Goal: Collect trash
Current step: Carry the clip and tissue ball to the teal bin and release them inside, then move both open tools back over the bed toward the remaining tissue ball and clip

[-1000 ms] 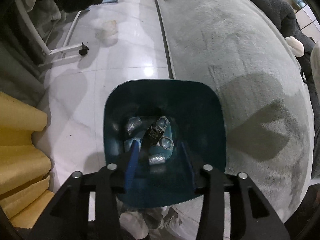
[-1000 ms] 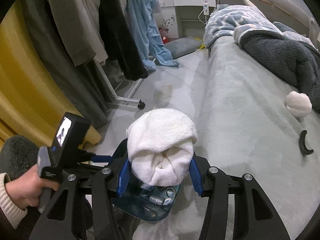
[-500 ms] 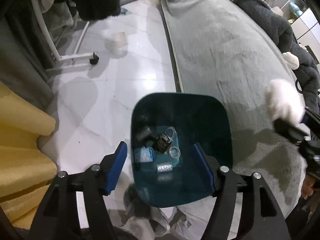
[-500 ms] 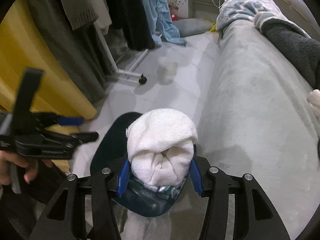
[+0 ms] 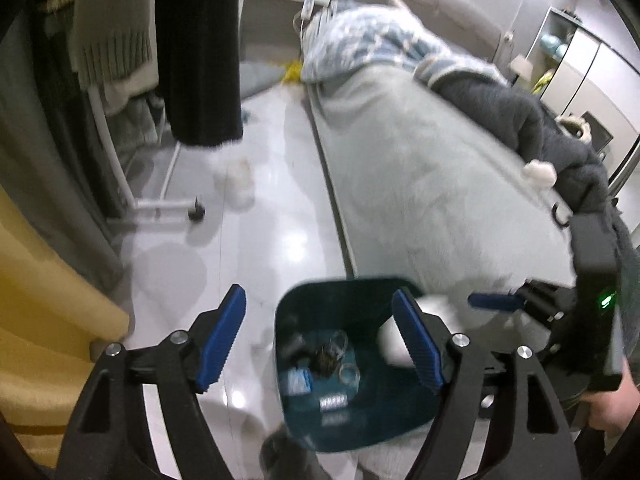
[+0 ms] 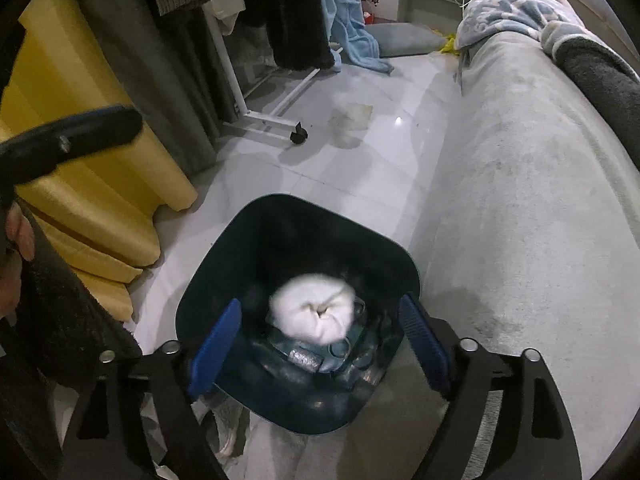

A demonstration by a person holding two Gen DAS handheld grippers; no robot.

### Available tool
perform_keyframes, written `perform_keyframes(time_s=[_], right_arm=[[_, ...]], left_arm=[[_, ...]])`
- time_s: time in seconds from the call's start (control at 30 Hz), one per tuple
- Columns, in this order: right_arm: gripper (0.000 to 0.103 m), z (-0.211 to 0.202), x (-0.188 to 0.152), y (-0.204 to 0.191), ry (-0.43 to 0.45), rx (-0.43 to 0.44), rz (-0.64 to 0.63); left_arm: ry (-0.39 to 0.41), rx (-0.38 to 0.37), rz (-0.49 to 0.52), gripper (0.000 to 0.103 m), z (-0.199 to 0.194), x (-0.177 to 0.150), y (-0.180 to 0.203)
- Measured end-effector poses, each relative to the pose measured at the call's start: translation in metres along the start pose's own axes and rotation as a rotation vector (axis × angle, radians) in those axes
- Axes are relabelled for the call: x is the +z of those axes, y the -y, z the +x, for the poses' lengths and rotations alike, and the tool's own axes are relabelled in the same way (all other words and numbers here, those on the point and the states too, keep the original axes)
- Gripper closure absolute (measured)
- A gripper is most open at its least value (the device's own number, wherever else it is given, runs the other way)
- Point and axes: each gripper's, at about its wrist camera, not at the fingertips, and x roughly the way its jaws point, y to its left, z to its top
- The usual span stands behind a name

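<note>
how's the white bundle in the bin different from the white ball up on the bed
The white bundle is inside the dark bin, on top of the trash; the white ball rests on the grey bed cover against a dark fluffy blanket. The bundle shows a puckered fold at its middle; the ball looks smooth, though blurred. The bundle looks bigger. Both are white and soft-looking.

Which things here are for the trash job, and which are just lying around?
For the job:
- dark teal bin
- white cloth bundle dropping into it
- right gripper, jaws opening

Just lying about:
- grey bed cover
- yellow curtain
- clothes rack
</note>
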Motion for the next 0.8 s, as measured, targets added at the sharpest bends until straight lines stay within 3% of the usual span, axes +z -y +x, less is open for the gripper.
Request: perform_keyframes(time_s=[0.2, 0.43, 0.8], right_arm=[[0.012, -0.027, 0.012, 0.013, 0.071, -0.005, 0.012], [0.011, -0.070, 0.010, 0.043, 0.188, -0.049, 0.052], [0.011, -0.116, -0.019, 0.099, 0.315, -0.159, 0.127]], left_arm=[[0.139, -0.004, 0.042, 0.023, -0.027, 0.016, 0.018], [0.290, -0.040, 0.110, 0.012, -0.057, 0.032, 0.052], [0.414, -0.158, 0.243, 0.007, -0.070, 0.050, 0.123]])
